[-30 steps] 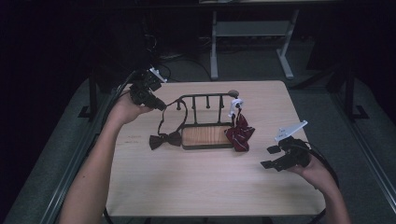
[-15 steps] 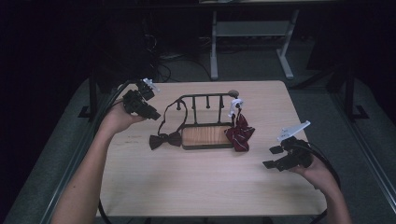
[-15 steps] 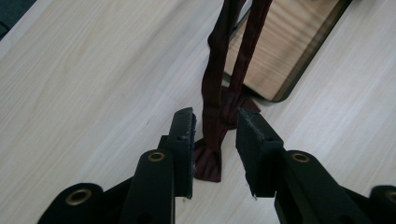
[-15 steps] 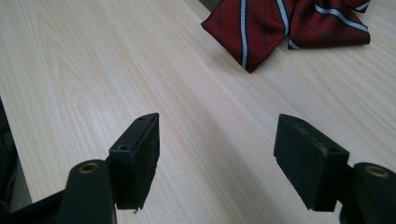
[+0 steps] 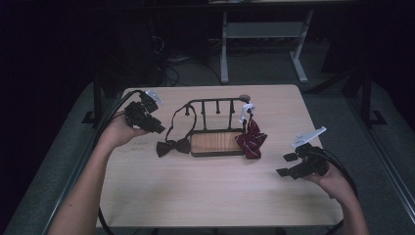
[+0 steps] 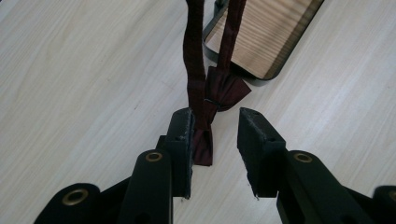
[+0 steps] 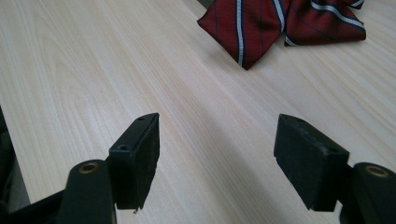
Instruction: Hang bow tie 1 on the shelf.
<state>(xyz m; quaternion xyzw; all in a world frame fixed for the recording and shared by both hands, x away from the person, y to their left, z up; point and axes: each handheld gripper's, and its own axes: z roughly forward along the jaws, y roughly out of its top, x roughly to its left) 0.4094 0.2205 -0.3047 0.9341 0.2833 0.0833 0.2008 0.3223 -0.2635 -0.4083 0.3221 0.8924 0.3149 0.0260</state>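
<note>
A: Left gripper (image 6: pixel 212 135), quick, what's at the jaws?

B: My jaws have just been opening and now stand part spread. The dark maroon bow tie (image 6: pixel 219 91) has one end lying between them, brushing the left pad; the right pad is clear of it, so I'm not pinching it. The bow's knot sits just past my fingertips, flat on the table (image 6: pixel 84 74).

A: And beyond that?

B: Its two strap runs go up and away from the knot toward the rack (image 6: pixel 261 44), whose wooden base with a dark metal frame is right behind the bow. In the high view my left gripper (image 5: pixel 155 128) is near the table's left edge, the bow tie (image 5: pixel 172 146) just beside it toward the middle, the strap looping up to the rack's rail (image 5: pixel 215 102).

A: Right side?

B: Right gripper (image 7: pixel 217 154) has its jaws wide apart, nothing between them, hovering over bare tabletop. The red striped tie (image 7: pixel 261 23) lies well ahead of it. In the high view that tie (image 5: pixel 251 138) hangs from a white clip at the rack's right end and slumps onto the table, and my right gripper (image 5: pixel 286 164) is near the right edge.

A: Counts?

B: Two ties: one bow tie, one striped. One rack. Two grippers, two hands.
</note>
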